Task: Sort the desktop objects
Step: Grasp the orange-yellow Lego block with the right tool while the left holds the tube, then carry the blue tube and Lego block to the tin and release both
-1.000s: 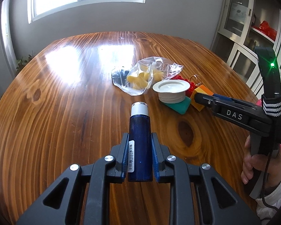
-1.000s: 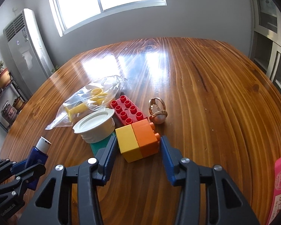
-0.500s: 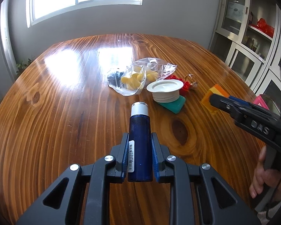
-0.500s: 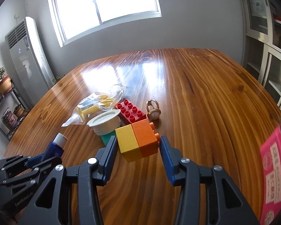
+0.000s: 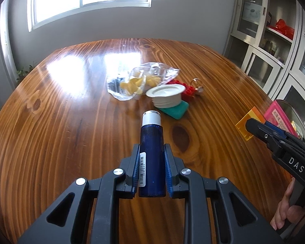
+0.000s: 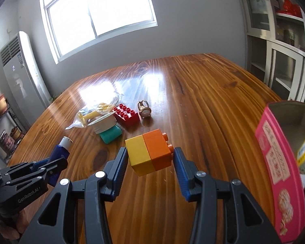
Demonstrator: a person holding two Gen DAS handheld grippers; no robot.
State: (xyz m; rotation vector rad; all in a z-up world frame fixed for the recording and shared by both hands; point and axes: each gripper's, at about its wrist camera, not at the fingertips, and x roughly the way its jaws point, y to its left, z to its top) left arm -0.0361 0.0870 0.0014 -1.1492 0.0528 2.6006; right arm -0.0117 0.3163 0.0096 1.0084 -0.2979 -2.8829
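Your left tool (image 5: 151, 169) is clamped on the dark blue bottle (image 5: 151, 158), its pads pressing both sides of the body; the silver-white cap (image 5: 151, 118) points away from you over the wooden counter (image 5: 61, 122), and a barcode label runs along the bottle's left side. Past the cap, toward the middle of the counter, lies the loose pile: a clear plastic bag (image 5: 140, 81) with yellow pieces inside is furthest left, a white ribbed lid-like disc (image 5: 165, 93) rests partly on a teal block (image 5: 178, 109) just right of the bag, a red studded brick (image 6: 126, 114) sits behind the disc, and a gold ring (image 6: 144, 109) stands just right of the brick. Further right, your right tool (image 6: 150, 161) grips the joined yellow-and-orange brick (image 6: 149, 155) across its width, yellow half on the left, orange half with its studs facing right, and the brick is held clear above the counter surface, near the right edge. At the far right, a pink tin (image 6: 274, 162) stands open beside that edge, with small packets visible inside it. Your hand (image 5: 286, 209) shows below the right tool in the left wrist view.
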